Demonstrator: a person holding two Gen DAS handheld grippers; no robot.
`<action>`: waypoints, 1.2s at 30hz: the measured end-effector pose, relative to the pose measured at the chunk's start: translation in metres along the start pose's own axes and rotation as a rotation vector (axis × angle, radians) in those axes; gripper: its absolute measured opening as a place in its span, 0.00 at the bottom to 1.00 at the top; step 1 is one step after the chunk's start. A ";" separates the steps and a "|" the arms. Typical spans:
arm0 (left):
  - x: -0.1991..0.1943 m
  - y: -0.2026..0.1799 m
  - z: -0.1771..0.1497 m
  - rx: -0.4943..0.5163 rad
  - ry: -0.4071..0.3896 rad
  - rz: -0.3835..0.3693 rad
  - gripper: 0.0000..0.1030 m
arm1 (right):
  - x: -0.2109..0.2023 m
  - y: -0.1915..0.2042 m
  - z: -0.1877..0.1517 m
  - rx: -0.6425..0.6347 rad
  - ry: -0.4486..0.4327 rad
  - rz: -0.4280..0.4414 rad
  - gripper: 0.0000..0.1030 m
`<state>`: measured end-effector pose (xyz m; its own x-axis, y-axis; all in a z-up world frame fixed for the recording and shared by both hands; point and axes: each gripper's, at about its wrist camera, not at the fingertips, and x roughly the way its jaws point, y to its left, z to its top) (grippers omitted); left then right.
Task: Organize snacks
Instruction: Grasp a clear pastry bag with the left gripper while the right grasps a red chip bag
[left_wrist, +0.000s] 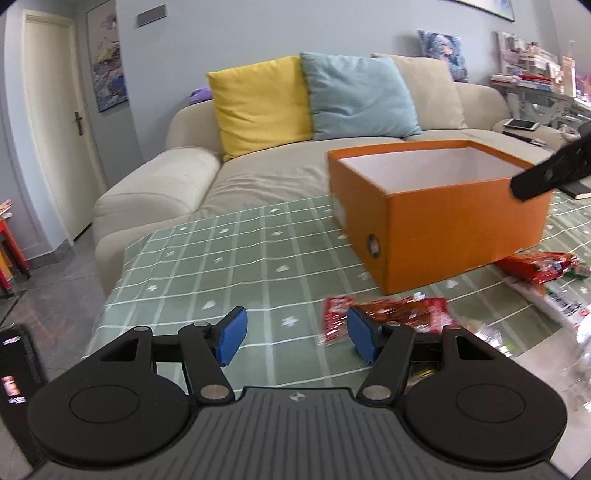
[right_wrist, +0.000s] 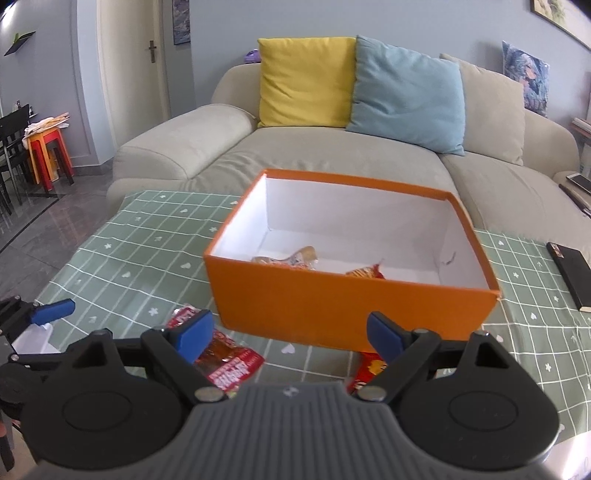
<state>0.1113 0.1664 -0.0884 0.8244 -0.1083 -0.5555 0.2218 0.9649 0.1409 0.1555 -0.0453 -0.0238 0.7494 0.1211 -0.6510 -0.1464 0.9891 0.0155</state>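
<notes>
An open orange box (left_wrist: 454, 225) with a white inside stands on the green checked tablecloth (left_wrist: 229, 258). In the right wrist view the box (right_wrist: 347, 306) holds two snack packets (right_wrist: 291, 258) on its floor. Red snack packets (left_wrist: 391, 314) lie on the cloth in front of the box, just beyond my left gripper (left_wrist: 293, 334), which is open and empty. More red packets (left_wrist: 539, 266) lie right of the box. My right gripper (right_wrist: 290, 338) is open and empty, above red packets (right_wrist: 229, 363) in front of the box. Another red packet (right_wrist: 369, 369) lies under its right finger.
A beige sofa (right_wrist: 295, 155) with yellow, blue and beige cushions stands behind the table. A black flat object (right_wrist: 572, 275) lies on the cloth right of the box. A white wrapped pack (left_wrist: 554, 302) lies at the right. The left gripper's blue fingertip (right_wrist: 55, 310) shows at far left.
</notes>
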 end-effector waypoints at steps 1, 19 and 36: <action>0.000 -0.006 0.002 0.003 -0.004 -0.020 0.71 | 0.002 -0.002 -0.003 -0.002 0.005 -0.006 0.85; 0.015 -0.030 -0.014 -0.226 0.304 -0.158 0.72 | 0.028 -0.057 -0.072 0.025 0.184 -0.052 0.75; 0.048 -0.041 -0.014 -0.363 0.437 -0.150 0.65 | 0.054 -0.100 -0.060 0.230 0.191 -0.015 0.85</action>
<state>0.1347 0.1249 -0.1323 0.4896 -0.2153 -0.8449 0.0630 0.9752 -0.2120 0.1720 -0.1431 -0.1059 0.6119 0.1101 -0.7833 0.0298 0.9863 0.1619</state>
